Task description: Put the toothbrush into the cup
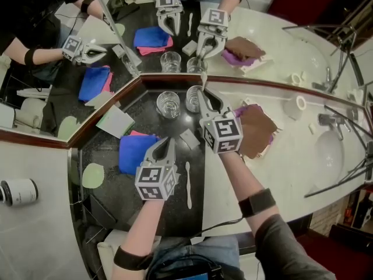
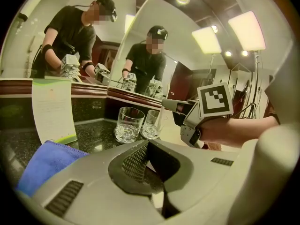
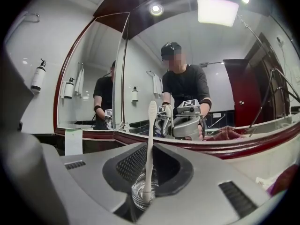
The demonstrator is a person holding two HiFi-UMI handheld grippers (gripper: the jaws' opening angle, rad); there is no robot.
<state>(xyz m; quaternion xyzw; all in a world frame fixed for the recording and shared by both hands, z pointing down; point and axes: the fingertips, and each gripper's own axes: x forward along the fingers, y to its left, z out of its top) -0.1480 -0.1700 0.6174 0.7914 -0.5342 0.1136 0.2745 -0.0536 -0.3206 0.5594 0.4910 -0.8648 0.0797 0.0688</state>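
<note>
2 cups [image 1: 168, 104] [image 1: 194, 98], 2 toothbrushes [image 1: 188, 184]: right gripper [image 1: 208, 100] clamps 1 toothbrush [image 3: 150, 125]; left gripper [image 1: 166, 140] closed, empty.

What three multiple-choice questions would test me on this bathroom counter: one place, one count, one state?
1. Where does the toothbrush in the right gripper stand? A. over a glass B. on a cloth C. in the sink
2. How many glasses stand on the counter, reflections aside? A. one B. two C. four
3. How are the jaws of the left gripper? A. wide apart B. shut, empty C. shut on a cloth
Answers: 1 A, its lower end is at the glass's mouth; 2 B, two by the mirror; 3 B, they meet with nothing between.
</note>
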